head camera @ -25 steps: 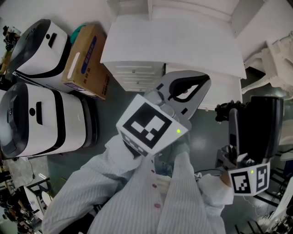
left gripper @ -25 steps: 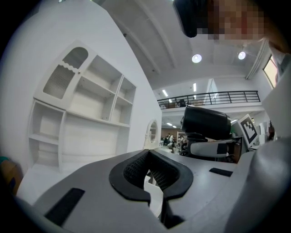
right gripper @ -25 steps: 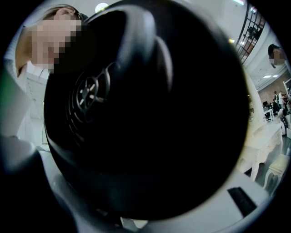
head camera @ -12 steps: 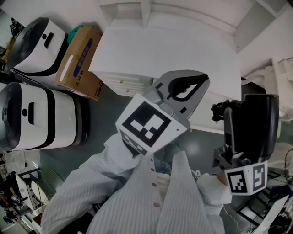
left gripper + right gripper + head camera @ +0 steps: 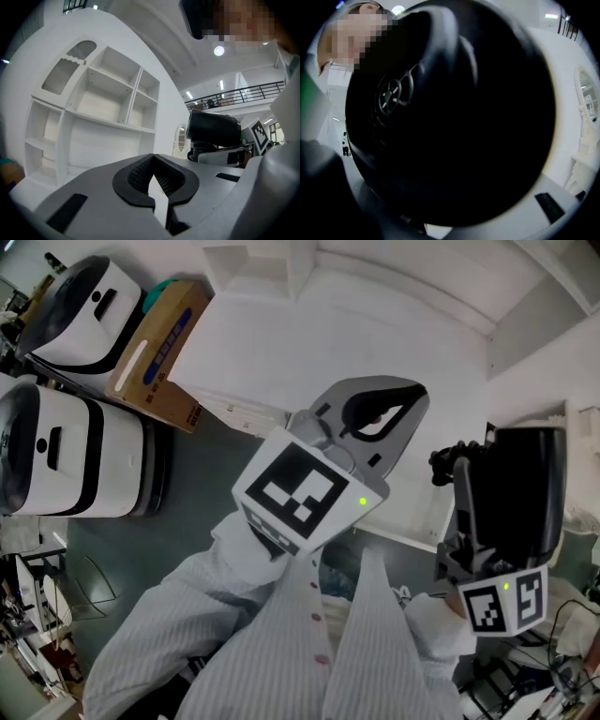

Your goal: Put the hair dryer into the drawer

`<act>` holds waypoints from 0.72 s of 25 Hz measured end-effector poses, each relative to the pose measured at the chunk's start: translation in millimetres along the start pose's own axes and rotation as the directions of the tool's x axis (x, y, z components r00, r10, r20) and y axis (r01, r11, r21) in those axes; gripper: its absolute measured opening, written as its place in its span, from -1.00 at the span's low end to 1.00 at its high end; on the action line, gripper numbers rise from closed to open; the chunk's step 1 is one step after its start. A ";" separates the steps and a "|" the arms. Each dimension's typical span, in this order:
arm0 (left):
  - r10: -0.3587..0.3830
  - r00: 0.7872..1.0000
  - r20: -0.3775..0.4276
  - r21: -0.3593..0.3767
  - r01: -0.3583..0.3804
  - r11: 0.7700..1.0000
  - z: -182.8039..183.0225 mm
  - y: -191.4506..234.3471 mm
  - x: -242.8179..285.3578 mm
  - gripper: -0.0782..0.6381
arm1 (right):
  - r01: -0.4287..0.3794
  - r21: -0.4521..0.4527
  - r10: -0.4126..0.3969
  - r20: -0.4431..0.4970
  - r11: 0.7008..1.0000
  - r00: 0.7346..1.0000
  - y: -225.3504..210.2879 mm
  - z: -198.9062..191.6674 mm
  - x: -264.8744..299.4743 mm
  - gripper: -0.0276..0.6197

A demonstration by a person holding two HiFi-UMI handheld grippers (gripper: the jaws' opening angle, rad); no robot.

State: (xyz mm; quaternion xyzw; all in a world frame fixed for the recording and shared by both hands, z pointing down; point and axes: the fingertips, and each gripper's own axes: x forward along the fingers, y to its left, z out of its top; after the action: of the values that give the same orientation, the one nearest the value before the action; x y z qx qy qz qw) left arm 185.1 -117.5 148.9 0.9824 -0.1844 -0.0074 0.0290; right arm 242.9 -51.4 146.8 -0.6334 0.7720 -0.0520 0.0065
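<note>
Head view: right tool [image 5: 471, 542] clamps hair dryer [image 5: 521, 486] aloft.

The left gripper [image 5: 380, 407] is held at the centre of the head view, pointed toward the upper right, and its jaws are seen closed tip to tip with nothing between them. The right gripper [image 5: 473, 557] is held upright at the lower right, clamped on the black hair dryer [image 5: 520, 493]. Both arms are clad in striped white sleeves [image 5: 178, 634], bent and drawn close to the body.
</note>
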 end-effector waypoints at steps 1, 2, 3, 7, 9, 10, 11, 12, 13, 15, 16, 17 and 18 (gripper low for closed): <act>0.014 1.000 -0.001 0.000 -0.014 1.000 -2.4 1.6 2.3 -0.76 | -0.012 0.001 0.012 -0.002 1.000 1.000 -4.3 -1.9 2.3 -0.22; 0.028 1.000 -0.002 -0.001 -0.028 1.000 -4.6 2.7 3.2 -0.76 | -0.023 0.001 0.023 -0.003 1.000 1.000 -7.3 -3.5 3.8 -0.22; 0.039 0.999 -0.004 -0.001 -0.039 0.999 -6.5 3.5 3.4 -0.76 | -0.031 0.000 0.031 -0.004 1.000 1.000 -9.4 -4.8 4.8 -0.22; 0.069 0.998 -0.007 -0.004 -0.069 0.998 -9.4 5.9 1.9 -0.76 | -0.054 0.002 0.054 -0.008 0.999 0.998 -12.7 -7.8 6.6 -0.22; 0.076 0.997 -0.006 -0.004 -0.076 0.997 -8.5 6.4 1.4 -0.76 | -0.064 0.002 0.064 -0.009 0.998 0.998 -12.0 -7.7 6.7 -0.22; 0.075 0.997 -0.008 -0.003 -0.075 0.997 -8.4 6.4 1.2 -0.76 | -0.068 0.002 0.068 -0.010 0.998 0.998 -11.3 -7.3 6.6 -0.22; 0.075 0.997 -0.010 -0.004 -0.075 0.997 -8.1 6.5 0.9 -0.76 | -0.072 0.001 0.072 -0.012 0.997 0.997 -10.6 -6.9 6.6 -0.22; 0.076 0.997 -0.012 -0.005 -0.076 0.997 -7.8 6.6 0.7 -0.76 | -0.076 0.000 0.076 -0.015 0.997 0.997 -9.8 -6.7 6.6 -0.22; 0.076 0.997 -0.016 -0.006 -0.076 0.997 -7.7 6.7 0.4 -0.76 | -0.080 0.000 0.080 -0.019 0.997 0.997 -9.2 -6.8 6.5 -0.22; 0.079 0.997 -0.026 -0.006 -0.079 0.997 -8.5 6.6 0.0 -0.76 | -0.085 0.001 0.085 -0.026 0.996 0.996 -9.2 -7.8 6.8 -0.22; 0.081 0.996 -0.030 -0.005 -0.081 0.997 -9.1 6.9 -0.5 -0.76 | -0.087 0.004 0.088 -0.028 0.996 0.996 -9.5 -8.6 7.5 -0.22; 0.083 0.996 -0.033 -0.006 -0.083 0.997 -9.9 7.6 -1.6 -0.76 | -0.090 0.009 0.090 -0.030 0.996 0.995 -9.6 -10.3 8.7 -0.22; 0.086 0.996 -0.037 -0.007 -0.086 0.996 -11.4 8.9 -3.3 -0.76 | -0.094 0.014 0.094 -0.033 0.996 0.995 -9.2 -13.0 10.1 -0.22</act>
State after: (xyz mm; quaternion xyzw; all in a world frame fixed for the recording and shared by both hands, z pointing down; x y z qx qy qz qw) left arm 179.0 -123.9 160.8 0.9734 -0.2260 0.0108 0.0370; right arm 248.9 -62.2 161.1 -0.5954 0.8006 -0.0673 -0.0003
